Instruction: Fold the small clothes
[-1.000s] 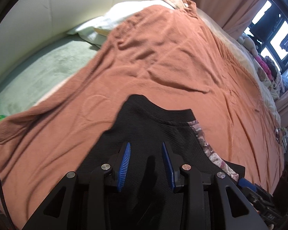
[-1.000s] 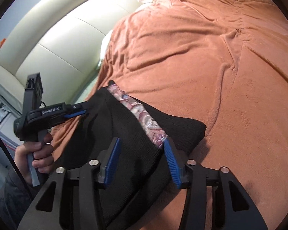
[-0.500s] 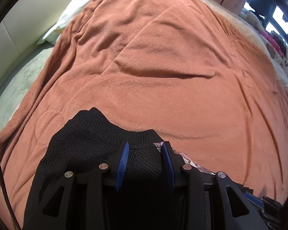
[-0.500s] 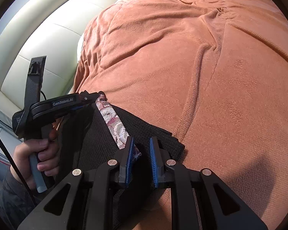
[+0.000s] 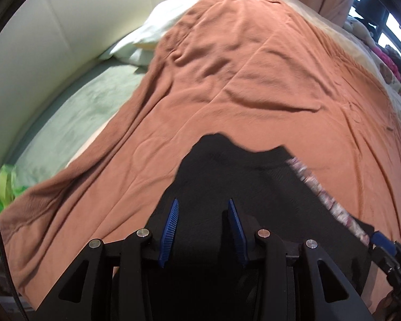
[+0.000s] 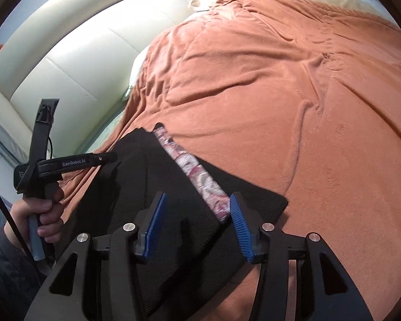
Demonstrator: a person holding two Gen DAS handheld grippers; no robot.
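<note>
A black knit garment (image 5: 240,176) with a pink-and-white patterned band (image 5: 320,195) lies on the rust-brown blanket (image 5: 254,93). My left gripper (image 5: 203,202) hovers over its near part, jaws apart, with black cloth below them and nothing pinched. In the right wrist view the garment (image 6: 136,182) spreads under my right gripper (image 6: 197,194). Its jaws are opening, and the end of the band (image 6: 197,176) lies loose beside the right pad (image 6: 239,222). The left gripper (image 6: 111,157), held by a hand (image 6: 42,214), has its tip at the garment's far corner.
White pillows (image 5: 160,34) and a cream padded headboard (image 6: 66,61) sit at the bed's head. A pale green sheet (image 5: 80,112) shows beside the blanket, with something yellow-green (image 5: 5,184) at its end. Soft toys (image 5: 387,58) lie by the window. Open blanket stretches beyond the garment.
Half a second ago my right jaws were nearly shut at the band's end; now they stand wide apart. Both grippers dipped close to the garment and have drawn back.
</note>
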